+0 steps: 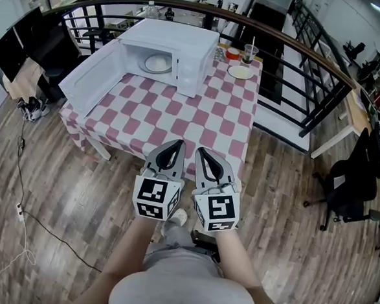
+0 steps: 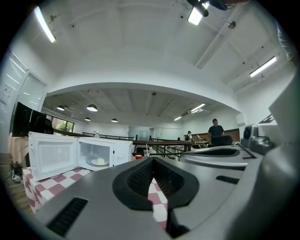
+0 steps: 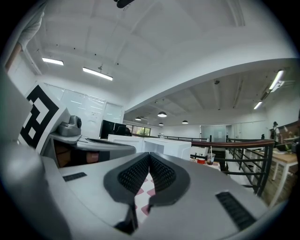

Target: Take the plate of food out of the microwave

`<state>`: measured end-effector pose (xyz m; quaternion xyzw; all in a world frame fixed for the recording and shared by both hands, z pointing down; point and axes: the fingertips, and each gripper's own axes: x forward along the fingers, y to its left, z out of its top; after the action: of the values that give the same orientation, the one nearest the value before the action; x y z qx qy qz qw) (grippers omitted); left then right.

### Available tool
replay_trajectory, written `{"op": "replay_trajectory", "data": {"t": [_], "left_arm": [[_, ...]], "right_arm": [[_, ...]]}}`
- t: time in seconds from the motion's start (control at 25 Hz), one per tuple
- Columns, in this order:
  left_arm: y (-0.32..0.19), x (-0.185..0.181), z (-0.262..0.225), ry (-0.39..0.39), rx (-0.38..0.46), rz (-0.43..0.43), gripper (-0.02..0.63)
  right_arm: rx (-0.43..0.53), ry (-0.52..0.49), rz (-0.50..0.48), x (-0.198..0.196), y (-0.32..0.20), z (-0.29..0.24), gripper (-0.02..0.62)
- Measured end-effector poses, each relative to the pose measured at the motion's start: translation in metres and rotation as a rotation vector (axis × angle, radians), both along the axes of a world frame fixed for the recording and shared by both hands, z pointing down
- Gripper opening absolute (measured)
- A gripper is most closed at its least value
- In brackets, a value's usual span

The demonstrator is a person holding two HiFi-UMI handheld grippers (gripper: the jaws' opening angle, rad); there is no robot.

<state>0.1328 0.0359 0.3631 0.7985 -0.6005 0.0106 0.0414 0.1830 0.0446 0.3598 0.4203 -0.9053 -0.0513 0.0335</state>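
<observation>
A white microwave [image 1: 174,53] stands at the far end of a table [image 1: 179,124] covered in a red-and-white check cloth, its door [image 1: 94,76] swung open to the left. Inside sits a white plate of food [image 1: 158,63], which the left gripper view shows as a plate [image 2: 98,161] with a pale lump on it. My left gripper [image 1: 176,145] and right gripper [image 1: 202,151] hover side by side over the table's near edge, well short of the microwave. Both are shut and hold nothing. The tips of the left gripper [image 2: 152,159] and the right gripper [image 3: 149,156] touch.
A small plate [image 1: 240,72], a cup with a straw [image 1: 250,53] and a red bowl [image 1: 232,53] stand at the table's back right corner. A dark curved railing [image 1: 313,66] runs behind it. An office chair [image 1: 353,185] stands right; cables lie on the floor left.
</observation>
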Motion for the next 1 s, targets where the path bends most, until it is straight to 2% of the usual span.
{"op": "replay_trajectory", "data": {"t": [1.0], "left_arm": [[-0.142, -0.064, 0.009, 0.019, -0.055, 0.010, 0.003]], "right_arm": [[-0.053, -0.016, 0.005, -0.060, -0.145, 0.010, 0.026]]}}
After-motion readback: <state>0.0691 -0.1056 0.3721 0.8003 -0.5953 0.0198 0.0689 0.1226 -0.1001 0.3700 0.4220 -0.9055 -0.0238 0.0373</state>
